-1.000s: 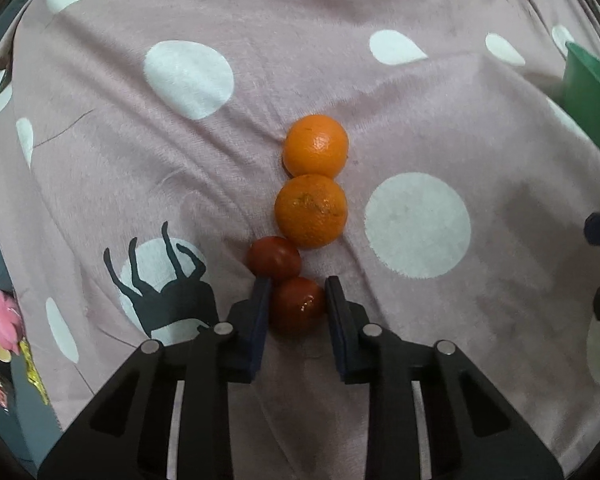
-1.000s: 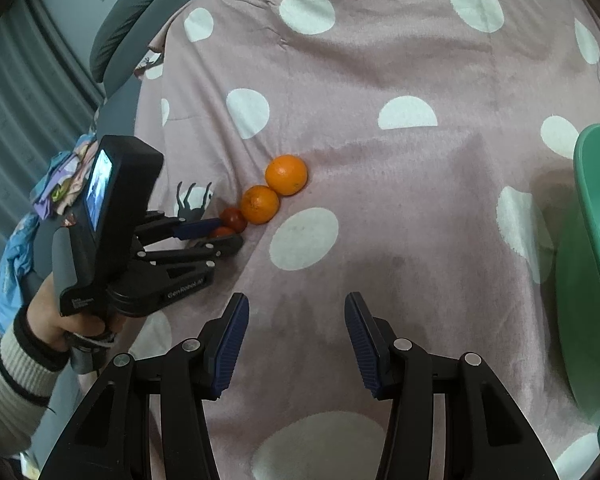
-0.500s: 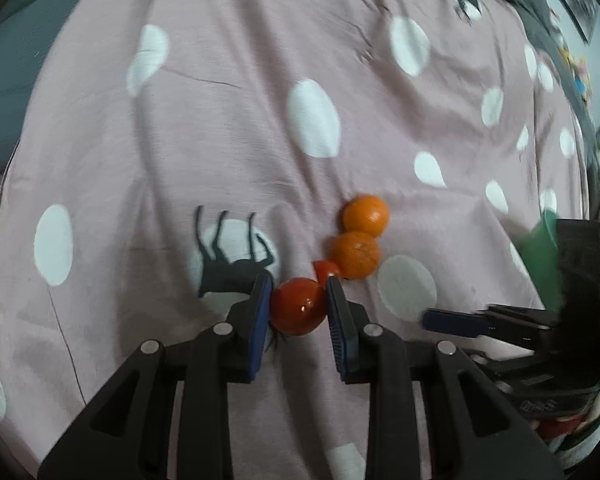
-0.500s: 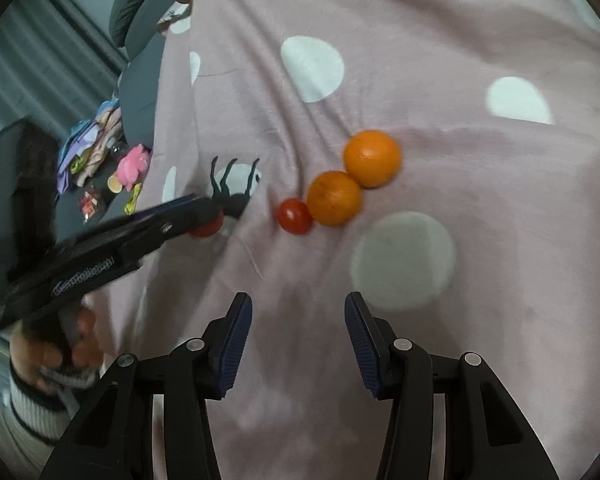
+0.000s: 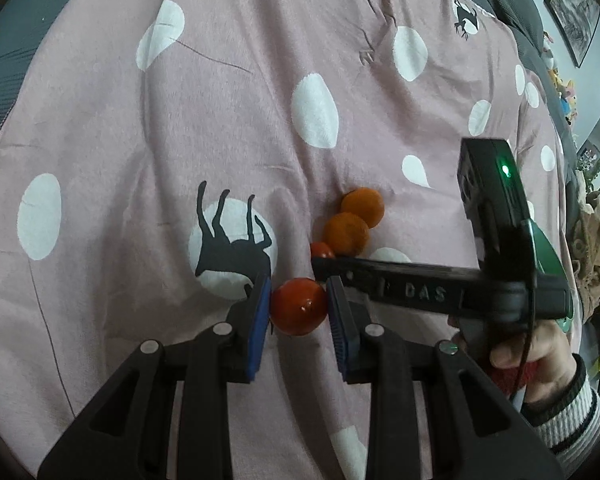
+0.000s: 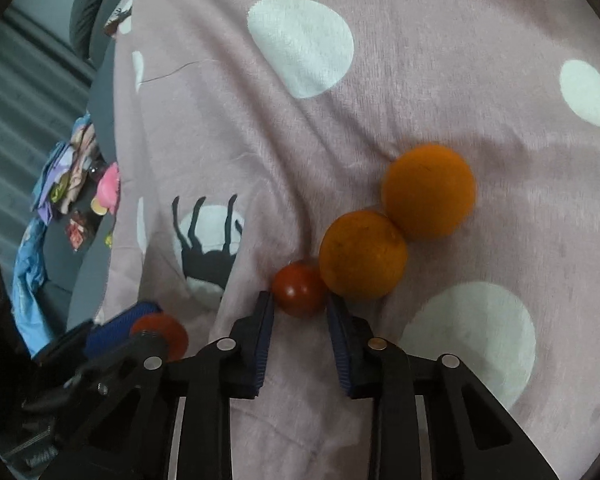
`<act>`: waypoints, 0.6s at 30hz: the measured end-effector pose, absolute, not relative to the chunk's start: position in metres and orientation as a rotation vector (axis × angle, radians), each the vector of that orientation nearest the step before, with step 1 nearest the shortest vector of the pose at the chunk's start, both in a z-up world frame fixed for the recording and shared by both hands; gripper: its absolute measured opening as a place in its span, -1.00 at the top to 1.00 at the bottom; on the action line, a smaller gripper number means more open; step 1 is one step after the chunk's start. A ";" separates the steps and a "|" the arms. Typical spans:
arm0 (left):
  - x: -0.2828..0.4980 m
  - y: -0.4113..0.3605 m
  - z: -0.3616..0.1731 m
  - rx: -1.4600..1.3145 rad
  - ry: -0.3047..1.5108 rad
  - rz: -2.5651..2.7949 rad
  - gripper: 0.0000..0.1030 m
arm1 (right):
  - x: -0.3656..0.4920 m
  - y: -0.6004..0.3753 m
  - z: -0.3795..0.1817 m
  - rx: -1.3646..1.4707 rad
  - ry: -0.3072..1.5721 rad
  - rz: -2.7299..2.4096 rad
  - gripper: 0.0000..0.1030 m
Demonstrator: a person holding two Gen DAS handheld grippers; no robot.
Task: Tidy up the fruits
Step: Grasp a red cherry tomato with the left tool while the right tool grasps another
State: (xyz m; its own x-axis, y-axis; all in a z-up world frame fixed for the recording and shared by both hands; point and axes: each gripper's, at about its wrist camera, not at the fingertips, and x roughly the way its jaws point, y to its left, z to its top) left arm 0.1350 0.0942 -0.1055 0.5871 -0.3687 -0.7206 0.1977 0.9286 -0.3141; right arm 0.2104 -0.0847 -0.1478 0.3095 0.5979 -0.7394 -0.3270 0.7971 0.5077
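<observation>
My left gripper (image 5: 299, 306) is shut on a red tomato (image 5: 298, 306) and holds it above the pink spotted blanket (image 5: 220, 120). That tomato also shows in the right wrist view (image 6: 162, 336). My right gripper (image 6: 300, 308) is open, its fingertips on either side of a second red tomato (image 6: 299, 294) that lies on the blanket. This tomato touches an orange (image 6: 362, 254), and a second orange (image 6: 428, 190) sits behind that one. In the left wrist view the right gripper (image 5: 320, 266) partly hides the lying tomato (image 5: 322, 250) beside the two oranges (image 5: 346, 234).
A green basin (image 5: 546, 252) shows behind the right gripper's body at the right. The blanket's left edge drops to a grey surface with clutter and a pink toy (image 6: 110, 188).
My left gripper lifted its tomato off the blanket and drew back. My right gripper moved forward and down until its open fingers straddle the other tomato.
</observation>
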 end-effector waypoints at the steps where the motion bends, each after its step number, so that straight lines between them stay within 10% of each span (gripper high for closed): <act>1: 0.134 0.094 -0.106 -0.210 0.886 -0.333 0.44 | 0.212 -0.084 -0.148 0.286 1.099 0.614 0.42; 18: 0.129 0.095 -0.103 -0.215 0.900 -0.342 0.44 | 0.230 -0.076 -0.144 0.174 1.103 0.555 0.42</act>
